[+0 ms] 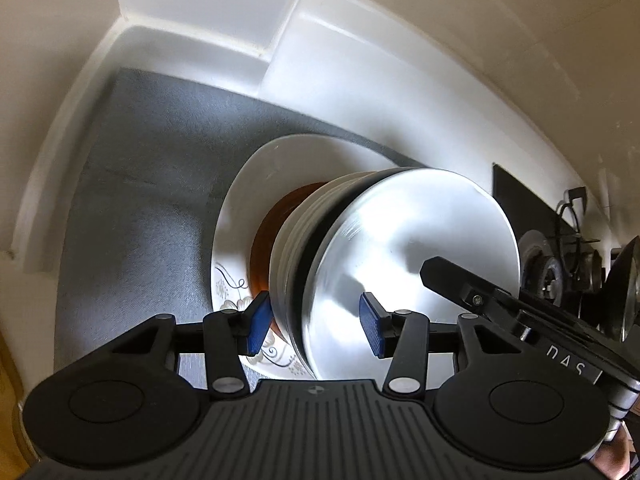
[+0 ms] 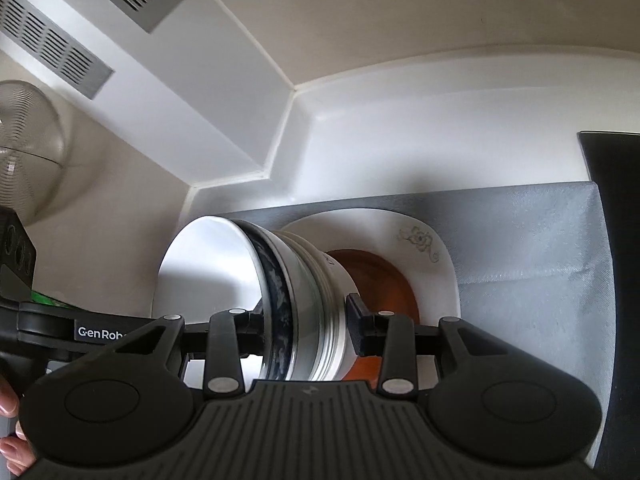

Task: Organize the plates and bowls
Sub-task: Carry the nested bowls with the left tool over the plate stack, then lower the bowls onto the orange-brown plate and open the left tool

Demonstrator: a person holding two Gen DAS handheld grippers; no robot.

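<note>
Close in, the left hand-held gripper point(image 1: 316, 330) has its blue pads point(image 1: 256, 326) apart on either side of a stack of nested white ceramic bowls point(image 1: 400, 248), not pressing on it. The right hand-held gripper point(image 2: 306, 330) straddles the same stack point(image 2: 208, 264); one finger goes inside the top bowl, whose outside carries a dark blue pattern, yet whether the pads clamp it I cannot tell. Under the bowls lies a brown dish point(image 2: 376, 280) on a wide white plate with a grey floral print point(image 1: 240, 216). Beyond, a grey mat point(image 1: 152, 168) covers the white tabletop point(image 1: 340, 64), with a black gas stove point(image 1: 560, 256) further off.
</note>
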